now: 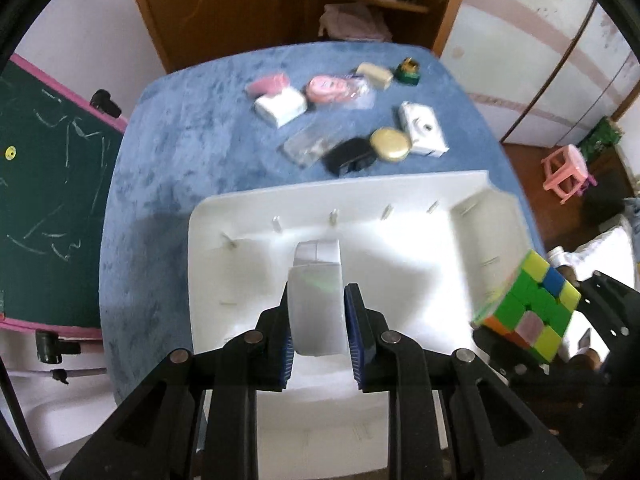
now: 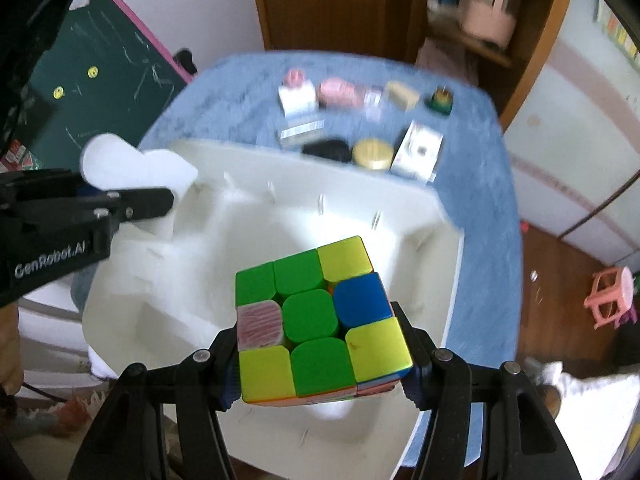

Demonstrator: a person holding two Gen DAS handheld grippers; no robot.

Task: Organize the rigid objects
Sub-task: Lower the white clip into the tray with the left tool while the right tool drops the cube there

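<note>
My left gripper (image 1: 320, 328) is shut on a flat white case (image 1: 317, 304), held on edge above the white bin (image 1: 224, 216). In the right wrist view the same case (image 2: 132, 168) shows at the left, above the bin's near-left corner. My right gripper (image 2: 320, 356) is shut on a puzzle cube (image 2: 320, 320) with green, yellow and blue tiles, held over the bin's (image 2: 440, 248) inside. The cube (image 1: 528, 304) also shows at the right of the left wrist view. The bin looks bare inside.
Beyond the bin on the blue table (image 1: 180, 140) lie a white camera (image 1: 424, 128), a gold round tin (image 1: 390, 144), a black case (image 1: 350, 156), a clear packet, pink items (image 1: 328, 88), a white box (image 1: 280, 106) and a green jar (image 1: 408, 72). A chalkboard (image 1: 48, 184) stands left.
</note>
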